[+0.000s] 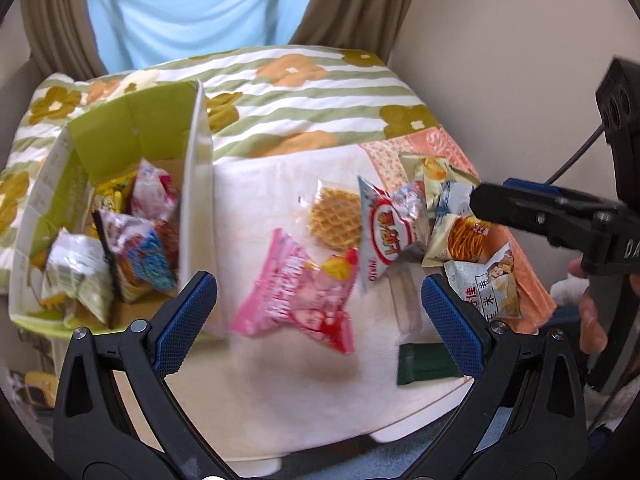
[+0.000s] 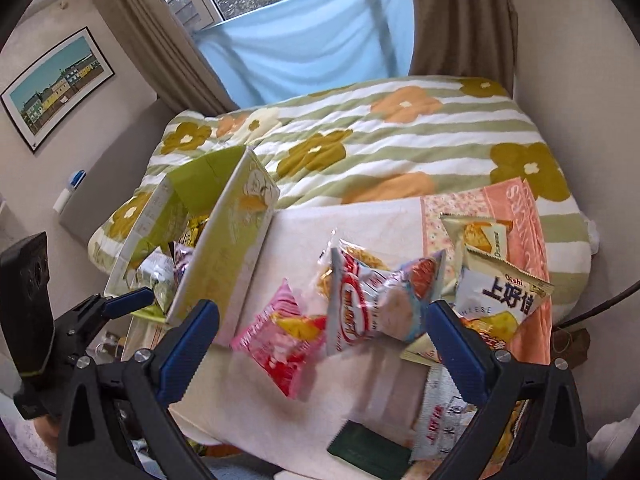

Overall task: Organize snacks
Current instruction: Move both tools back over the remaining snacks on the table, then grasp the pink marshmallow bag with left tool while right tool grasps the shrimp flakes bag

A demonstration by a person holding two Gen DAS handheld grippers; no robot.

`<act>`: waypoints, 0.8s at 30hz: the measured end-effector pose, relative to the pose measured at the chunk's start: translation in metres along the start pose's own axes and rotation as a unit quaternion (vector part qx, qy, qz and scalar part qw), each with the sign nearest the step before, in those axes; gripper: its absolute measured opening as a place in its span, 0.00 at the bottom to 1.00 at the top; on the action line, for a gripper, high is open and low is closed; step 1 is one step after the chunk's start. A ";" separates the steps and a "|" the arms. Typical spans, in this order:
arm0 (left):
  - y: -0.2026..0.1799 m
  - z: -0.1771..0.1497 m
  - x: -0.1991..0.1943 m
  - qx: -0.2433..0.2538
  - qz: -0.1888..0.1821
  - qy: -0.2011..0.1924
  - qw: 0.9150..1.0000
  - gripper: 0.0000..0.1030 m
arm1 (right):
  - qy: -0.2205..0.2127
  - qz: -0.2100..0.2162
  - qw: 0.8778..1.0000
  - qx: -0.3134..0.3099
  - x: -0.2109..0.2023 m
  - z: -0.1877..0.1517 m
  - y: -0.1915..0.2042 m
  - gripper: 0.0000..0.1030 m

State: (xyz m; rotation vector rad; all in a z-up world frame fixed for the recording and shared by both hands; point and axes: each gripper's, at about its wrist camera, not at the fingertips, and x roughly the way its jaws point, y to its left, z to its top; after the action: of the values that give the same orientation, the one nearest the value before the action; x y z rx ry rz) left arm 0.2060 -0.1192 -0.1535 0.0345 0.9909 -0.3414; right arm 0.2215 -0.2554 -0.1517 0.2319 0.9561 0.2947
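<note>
Left claw (image 1: 320, 304) wide, empty; pink snack pack (image 1: 300, 300) lies just ahead between its fingers, box (image 1: 196, 184) to its left.

I see an open green-lined box (image 1: 192, 168) standing left, holding several packets. Right of it lie loose snacks: a pink packet (image 1: 296, 300), a waffle (image 1: 336, 218), a white-and-red bag (image 1: 380, 236).

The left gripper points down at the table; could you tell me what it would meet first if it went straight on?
Most likely the pink snack bag: it lies between the open tongs of the left gripper in its own view, ahead of the waffle. Depth is unclear and the picture is blurred, so this is a judgement.
</note>
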 end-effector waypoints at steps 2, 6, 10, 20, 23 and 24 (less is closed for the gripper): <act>-0.011 -0.006 0.008 -0.001 0.015 0.000 1.000 0.99 | 0.012 0.015 1.000 -0.007 0.004 0.000 -0.013 1.00; -0.023 -0.018 0.029 0.005 0.049 0.018 0.999 0.99 | 0.034 0.034 0.999 -0.022 0.019 0.000 -0.031 1.00; -0.031 -0.025 0.049 0.034 0.077 0.034 0.996 0.99 | 0.049 0.055 0.997 -0.011 0.036 -0.001 -0.039 1.00; -0.023 -0.019 0.100 0.061 0.111 0.071 0.989 0.98 | 0.083 0.037 0.996 0.001 0.074 0.008 -0.046 1.00; -0.020 -0.020 0.108 0.070 0.109 0.078 0.989 0.98 | 0.096 0.025 0.995 0.002 0.086 0.012 -0.045 1.00; -0.021 -0.020 0.111 0.076 0.108 0.080 0.988 0.98 | 0.099 0.022 0.995 0.003 0.089 0.012 -0.045 1.00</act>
State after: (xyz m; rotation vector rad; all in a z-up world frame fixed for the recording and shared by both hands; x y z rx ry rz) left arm 0.2385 -0.1650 -0.2538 0.3089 1.1081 -0.2165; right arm 0.2864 -0.2674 -0.2277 0.2311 1.1487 0.3598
